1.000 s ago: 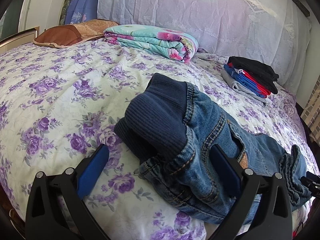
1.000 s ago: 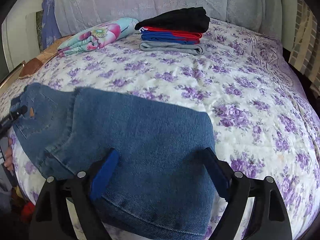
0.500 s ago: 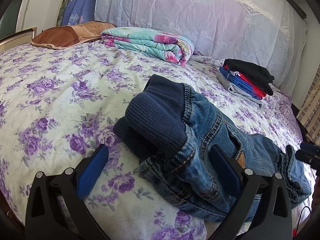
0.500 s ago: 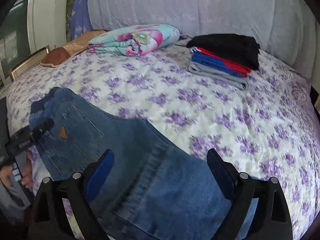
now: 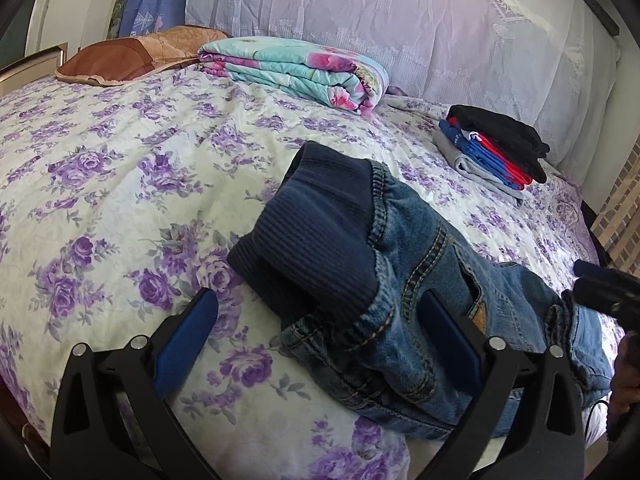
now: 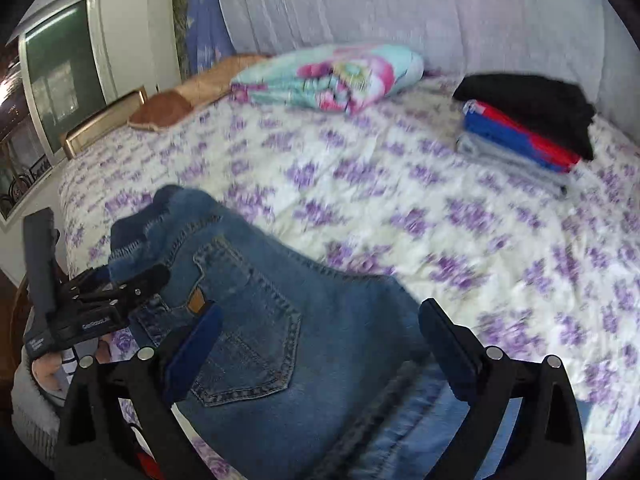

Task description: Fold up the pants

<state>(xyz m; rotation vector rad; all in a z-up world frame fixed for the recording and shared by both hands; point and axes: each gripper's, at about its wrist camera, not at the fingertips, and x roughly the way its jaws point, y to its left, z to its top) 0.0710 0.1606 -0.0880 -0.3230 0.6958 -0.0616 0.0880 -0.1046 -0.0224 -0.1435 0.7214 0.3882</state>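
While the jeans [image 5: 404, 280] lay bunched near the bed's [image 5: 120, 200] front edge, both the left gripper [image 5: 320, 344] and the right gripper [image 6: 320, 344], whose jaws had just been opening, stood wide and empty. Thick, floppy denim looked heavy; the ribbed waistband [image 5: 316, 236] seemed the surest hold.

Left gripper [image 5: 318, 322]: jaws wide apart, angled downward, pads pressing nothing. Right gripper [image 6: 320, 330]: jaws just been opening, spread wide, nothing pinched between pads, angled downward. Person's hand [image 6: 46, 372] under left gripper's body.
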